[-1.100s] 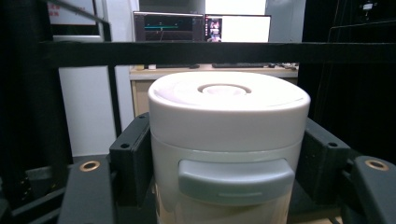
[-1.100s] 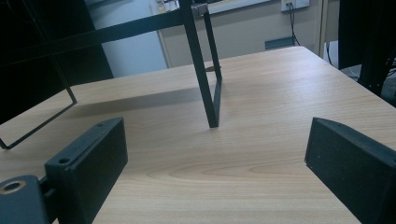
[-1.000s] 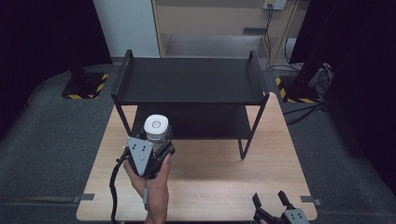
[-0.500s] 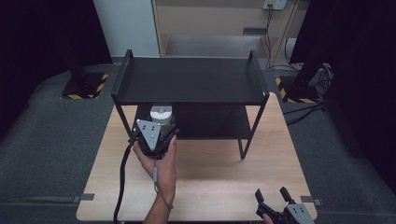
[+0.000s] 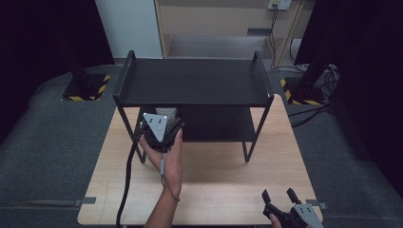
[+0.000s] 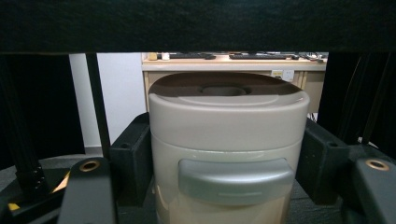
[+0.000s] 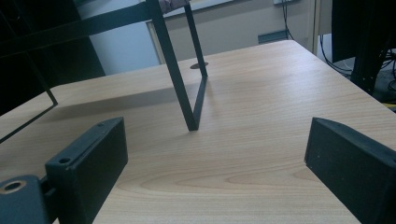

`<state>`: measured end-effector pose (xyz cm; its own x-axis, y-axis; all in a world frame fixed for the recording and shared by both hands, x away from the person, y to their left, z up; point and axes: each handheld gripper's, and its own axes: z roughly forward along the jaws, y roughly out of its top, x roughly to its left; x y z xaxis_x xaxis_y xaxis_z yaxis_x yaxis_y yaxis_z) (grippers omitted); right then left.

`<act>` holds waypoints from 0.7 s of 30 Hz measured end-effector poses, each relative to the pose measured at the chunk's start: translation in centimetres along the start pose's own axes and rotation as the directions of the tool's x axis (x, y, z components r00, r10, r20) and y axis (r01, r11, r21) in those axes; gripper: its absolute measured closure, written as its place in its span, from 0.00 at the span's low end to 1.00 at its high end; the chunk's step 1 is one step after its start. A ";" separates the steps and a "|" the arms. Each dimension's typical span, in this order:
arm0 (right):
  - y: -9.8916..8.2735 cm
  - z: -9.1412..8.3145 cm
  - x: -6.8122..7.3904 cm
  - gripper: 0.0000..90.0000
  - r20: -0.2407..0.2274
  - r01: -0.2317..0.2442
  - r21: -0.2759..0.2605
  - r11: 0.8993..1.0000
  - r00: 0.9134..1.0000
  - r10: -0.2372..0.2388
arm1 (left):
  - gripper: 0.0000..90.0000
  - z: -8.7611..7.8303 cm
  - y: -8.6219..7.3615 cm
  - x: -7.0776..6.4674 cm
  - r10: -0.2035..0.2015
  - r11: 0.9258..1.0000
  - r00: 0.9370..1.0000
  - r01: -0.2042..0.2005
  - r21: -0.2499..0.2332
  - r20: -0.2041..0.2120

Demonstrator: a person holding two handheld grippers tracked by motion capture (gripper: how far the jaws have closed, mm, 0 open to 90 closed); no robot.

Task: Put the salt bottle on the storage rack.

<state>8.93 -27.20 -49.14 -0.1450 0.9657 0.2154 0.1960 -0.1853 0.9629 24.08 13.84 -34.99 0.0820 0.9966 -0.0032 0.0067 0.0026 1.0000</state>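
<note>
Carried forward from the bench's open middle, the cream lidded container point(image 6: 228, 154) now sits half under the black two-tier shelf's point(image 5: 195, 83) top deck at its front-left corner, clamped between the left gripper's point(image 5: 159, 129) jaws. Shelving it looks underway; next, lower and release. Near the bench's front-right corner, the right gripper point(image 5: 280, 197) idles, jaws wide.

The high view looks forward and down from above the person's side onto the table point(image 5: 228, 180) and the black rack point(image 5: 192, 85), with floor and a far wall beyond. The left gripper view sits low and very close behind a cream jar point(image 6: 226, 154), facing level under the rack's top shelf point(image 6: 196, 23) toward that same wall. The right gripper view looks low across the tabletop point(image 7: 261, 140), near the rack's leg point(image 7: 180, 74), which the high view shares.
</note>
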 end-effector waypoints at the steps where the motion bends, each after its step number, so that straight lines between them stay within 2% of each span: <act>1: 0.0 0.1 0.0 0.07 0.000 0.000 0.001 1.000 1.000 0.000 | 0.34 0.1 0.0 0.0 -0.002 1.000 1.000 0.002 0.001 -0.002; 16: 0.2 0.2 -0.3 0.07 0.007 0.001 0.003 1.000 1.000 -0.001 | 0.34 1.8 -0.5 -0.2 -0.017 0.999 0.999 0.018 0.042 -0.027; 21: 0.1 0.1 -0.4 0.07 0.015 -0.003 0.004 1.000 1.000 0.002 | 0.34 2.0 -1.1 -0.6 0.004 1.000 0.999 -0.003 0.025 -0.038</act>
<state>9.11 -27.57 -49.10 -0.1300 0.9678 0.2153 0.1999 -0.1871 0.9618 25.98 13.12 -36.14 0.0439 0.9990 0.0012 0.0318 -0.0026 0.9995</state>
